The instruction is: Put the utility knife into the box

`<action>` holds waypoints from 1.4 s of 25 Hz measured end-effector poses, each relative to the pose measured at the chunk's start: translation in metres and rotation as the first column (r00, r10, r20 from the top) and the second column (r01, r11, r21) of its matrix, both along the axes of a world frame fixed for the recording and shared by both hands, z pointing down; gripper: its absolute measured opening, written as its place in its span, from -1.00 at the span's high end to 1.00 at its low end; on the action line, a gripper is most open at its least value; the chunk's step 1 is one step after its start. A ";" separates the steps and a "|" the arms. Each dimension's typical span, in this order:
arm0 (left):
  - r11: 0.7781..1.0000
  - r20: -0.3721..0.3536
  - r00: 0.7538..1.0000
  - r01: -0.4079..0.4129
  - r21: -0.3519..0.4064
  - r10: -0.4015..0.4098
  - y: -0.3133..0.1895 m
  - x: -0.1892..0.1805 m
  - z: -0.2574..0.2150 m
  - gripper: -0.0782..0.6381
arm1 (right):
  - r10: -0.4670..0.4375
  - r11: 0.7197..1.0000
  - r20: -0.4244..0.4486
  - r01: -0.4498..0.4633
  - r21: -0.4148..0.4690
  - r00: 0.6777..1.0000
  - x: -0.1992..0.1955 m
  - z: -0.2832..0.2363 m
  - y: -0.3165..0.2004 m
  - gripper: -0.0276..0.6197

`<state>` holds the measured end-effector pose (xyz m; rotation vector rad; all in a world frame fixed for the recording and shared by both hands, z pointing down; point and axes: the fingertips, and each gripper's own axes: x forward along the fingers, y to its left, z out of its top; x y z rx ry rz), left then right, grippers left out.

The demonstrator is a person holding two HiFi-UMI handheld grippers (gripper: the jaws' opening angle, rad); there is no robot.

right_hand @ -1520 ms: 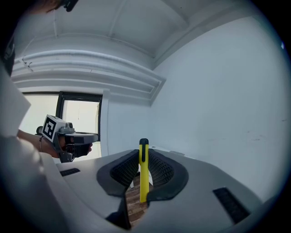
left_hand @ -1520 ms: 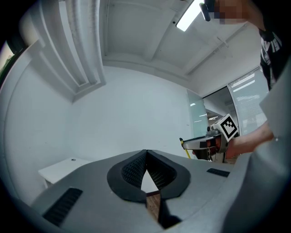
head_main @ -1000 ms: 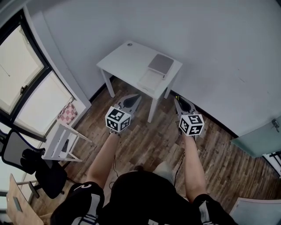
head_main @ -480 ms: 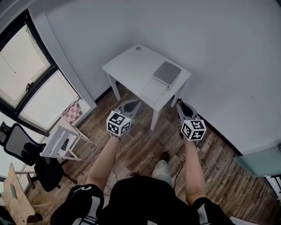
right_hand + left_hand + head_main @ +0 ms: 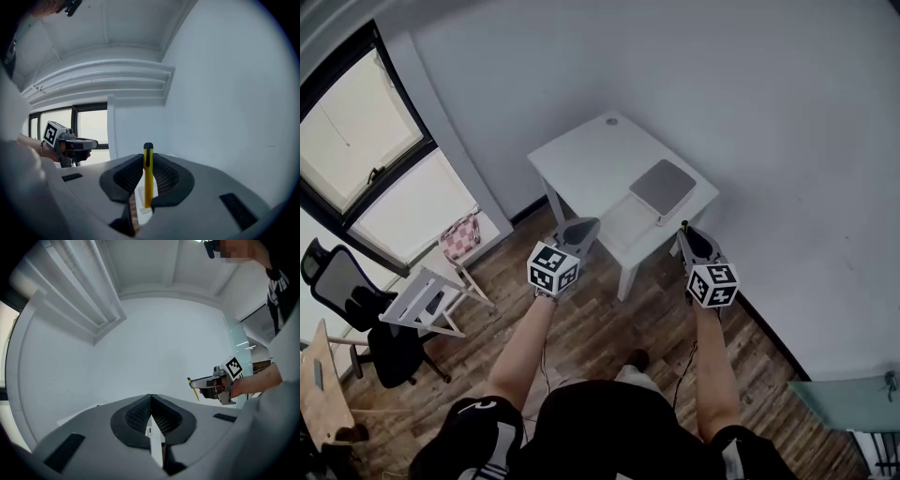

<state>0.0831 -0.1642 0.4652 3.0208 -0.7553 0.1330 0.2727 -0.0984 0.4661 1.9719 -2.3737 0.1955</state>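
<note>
Closing on the table [image 5: 581,164], the person nears drop-off: right gripper [image 5: 682,228] clamps the utility knife [image 5: 148,176], left gripper [image 5: 586,225] pinched together, empty.

White tabletop [image 5: 591,169]: rectangular, set askew near far wall, mostly bare. Stands on white legs, near-left leg [image 5: 552,201] and near leg [image 5: 624,279] visible, on brown wood-plank floor [image 5: 605,319].

On tabletop, right end: grey box [image 5: 664,185], flat, square, grey top, pale sides. Flat white piece [image 5: 630,223] just beside box on near side, reaching near edge; touching or not, cannot tell. Far corner: small dark round spot [image 5: 611,121], too small to identify.

On floor, well left of table: white folding stand [image 5: 422,305], black office chair [image 5: 356,314].
</note>
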 end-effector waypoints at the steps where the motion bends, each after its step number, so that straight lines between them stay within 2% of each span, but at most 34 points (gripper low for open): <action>1: 1.000 -0.002 1.000 0.013 -0.002 -0.013 -0.004 0.005 -0.001 0.71 | -0.011 1.000 -0.001 0.011 0.001 1.000 0.006 -0.001 -0.006 0.67; 8: 0.997 -0.001 0.997 0.079 -0.006 -0.079 -0.025 0.035 0.002 0.71 | -0.078 0.997 -0.004 0.078 -0.005 0.997 0.038 0.002 -0.039 0.67; 24: 0.984 -0.029 0.984 0.175 -0.033 -0.176 -0.058 0.096 0.018 0.71 | -0.222 0.975 -0.036 0.221 -0.030 0.974 0.065 0.019 -0.091 0.67; 35: 0.972 0.005 0.973 0.229 -0.053 -0.229 -0.075 0.078 0.032 0.71 | -0.291 0.955 -0.013 0.290 -0.068 0.957 0.048 0.042 -0.129 0.67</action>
